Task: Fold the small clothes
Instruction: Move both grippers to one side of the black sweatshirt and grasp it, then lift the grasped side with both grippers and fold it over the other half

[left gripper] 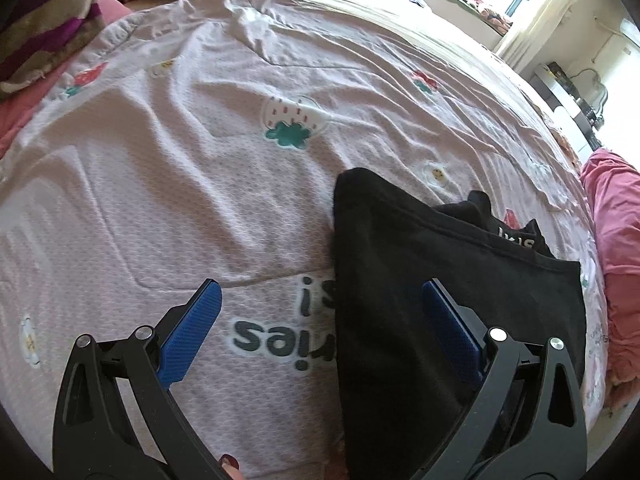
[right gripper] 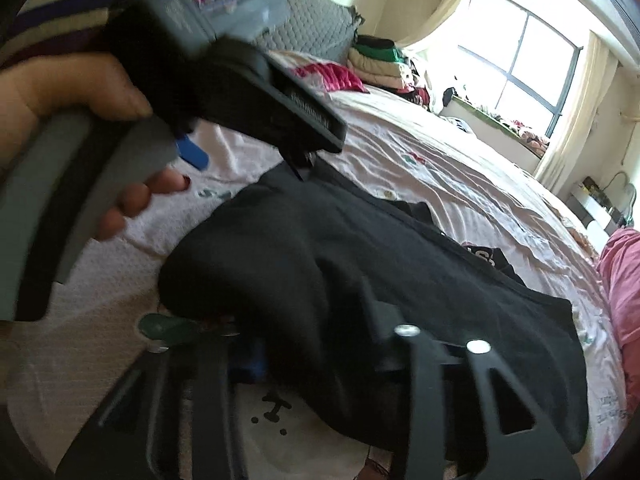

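A black garment [left gripper: 420, 248] lies on the pink printed bed sheet [left gripper: 180, 160], with a white-lettered label [left gripper: 516, 236] at its far side. My left gripper [left gripper: 320, 292] is open just above the sheet. Its blue pads [left gripper: 192, 332] straddle the garment's left edge, one over the sheet and one over the black cloth. In the right wrist view the black garment [right gripper: 320, 232] bunches up in a hump over my right gripper [right gripper: 304, 344], which is shut on the cloth with its fingertips hidden underneath. A hand [right gripper: 80, 92] holds the left gripper, whose blue pad [right gripper: 194, 154] shows above the garment.
A striped blanket [left gripper: 44, 28] lies at the far left. A pink blanket [left gripper: 616, 240] runs along the bed's right edge. Folded clothes [right gripper: 380, 64] are stacked by the grey quilted headboard [right gripper: 304, 20], and a bright window [right gripper: 520, 60] is behind them.
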Available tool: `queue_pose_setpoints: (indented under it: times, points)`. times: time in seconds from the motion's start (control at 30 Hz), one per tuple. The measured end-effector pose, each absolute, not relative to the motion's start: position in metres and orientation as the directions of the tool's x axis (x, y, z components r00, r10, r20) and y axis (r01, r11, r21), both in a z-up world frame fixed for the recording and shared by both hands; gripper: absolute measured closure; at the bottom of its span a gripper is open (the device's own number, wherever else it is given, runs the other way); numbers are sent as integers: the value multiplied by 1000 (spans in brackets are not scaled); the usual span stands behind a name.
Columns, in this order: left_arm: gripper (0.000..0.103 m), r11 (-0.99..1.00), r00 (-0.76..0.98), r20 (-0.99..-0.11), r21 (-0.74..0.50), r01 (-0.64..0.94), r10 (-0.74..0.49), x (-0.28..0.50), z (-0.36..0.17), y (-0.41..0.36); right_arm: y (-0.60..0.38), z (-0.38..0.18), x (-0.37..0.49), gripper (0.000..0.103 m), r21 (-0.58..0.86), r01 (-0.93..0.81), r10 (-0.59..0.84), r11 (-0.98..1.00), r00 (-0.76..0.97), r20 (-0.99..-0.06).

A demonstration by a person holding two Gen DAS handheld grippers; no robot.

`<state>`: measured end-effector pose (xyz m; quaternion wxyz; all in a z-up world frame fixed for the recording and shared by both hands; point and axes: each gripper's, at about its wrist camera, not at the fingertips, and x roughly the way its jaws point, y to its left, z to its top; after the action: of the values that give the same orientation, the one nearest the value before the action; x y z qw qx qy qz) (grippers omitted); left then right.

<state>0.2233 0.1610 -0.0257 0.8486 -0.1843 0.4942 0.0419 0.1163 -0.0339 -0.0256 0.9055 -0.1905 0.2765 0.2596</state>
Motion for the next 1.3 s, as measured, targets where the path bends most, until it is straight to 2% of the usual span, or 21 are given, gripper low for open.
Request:
queue_pose_setpoints:
  times: [0.03, 0.6, 0.67, 0.73, 0.77, 0.83, 0.93, 1.07, 1.3]
  points:
    - [10, 929, 507, -854, -275, -249, -116, 224, -26, 160, -37, -24, 116, 92, -182, -582, 383, 792, 707, -595]
    - [10, 917, 499, -832, -365, -159, -245, 244, -24, 131, -66, -7, 111, 93, -41, -559, 455, 828, 714, -533]
    - [21, 913, 506, -821, -383, -144, -264, 244, -22, 126, -67, -6, 110, 93, -33, -556, 457, 830, 714, -531]
    - [46, 908, 506, -816, -396, -136, -280, 245, -20, 121, -68, -6, 111, 93, -31, -555, 457, 831, 713, -532]
    - [49, 910, 505, -816, -393, -132, -280, 245, -19, 118, -68, -6, 110, 93, -34, -555, 455, 831, 714, -532]
    - [66, 920, 508, -818, -375, -117, -269, 246, -16, 112, -69, -5, 109, 93, -35, -552, 452, 833, 717, -531]
    - [82, 921, 514, -814, -375, -107, -271, 245, -13, 107, -71, -3, 107, 94, -33, -543, 447, 839, 723, -527]
    - [86, 924, 533, -801, -373, -88, -272, 242, 0, 100, -78, 2, 106, 94, -30, -526, 438, 850, 738, -514]
    - [88, 932, 571, -773, -361, -41, -275, 237, 30, 76, -98, 14, 100, 94, -9, -485, 421, 875, 768, -483]
